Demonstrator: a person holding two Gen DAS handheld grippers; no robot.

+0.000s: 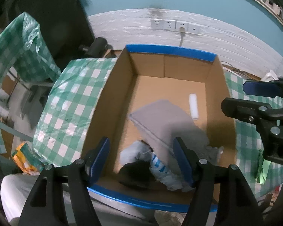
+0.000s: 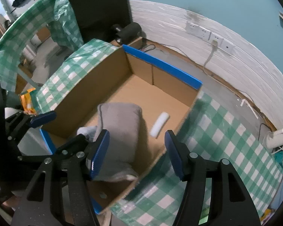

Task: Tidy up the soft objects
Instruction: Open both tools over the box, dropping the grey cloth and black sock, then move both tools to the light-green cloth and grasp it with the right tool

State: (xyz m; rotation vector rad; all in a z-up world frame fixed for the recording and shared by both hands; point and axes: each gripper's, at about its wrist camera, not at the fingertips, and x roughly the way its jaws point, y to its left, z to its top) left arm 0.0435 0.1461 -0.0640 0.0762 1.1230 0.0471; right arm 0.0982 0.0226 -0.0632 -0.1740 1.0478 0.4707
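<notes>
Both the left gripper (image 1: pixel 141 160) and the right gripper (image 2: pixel 136 153) stood open and empty above the cardboard box (image 1: pixel 171 50); the grey cloth (image 2: pixel 120 124) and a white roll (image 2: pixel 159 125) already lay inside below them, so this placement looked done.

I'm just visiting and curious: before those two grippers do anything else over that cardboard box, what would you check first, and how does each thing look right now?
1. Left gripper released: ok, open, nothing pinched.
2. Right gripper released: ok, open above the grey folded cloth.
3. Cloth inside the cardboard box: ok, though its near end rides up at the wall.
4. Other soft items in the box, white roll and black bundle: ok.
5. Grippers clear of each other: ok, apart.
6. More items left to sort: cannot tell.
</notes>
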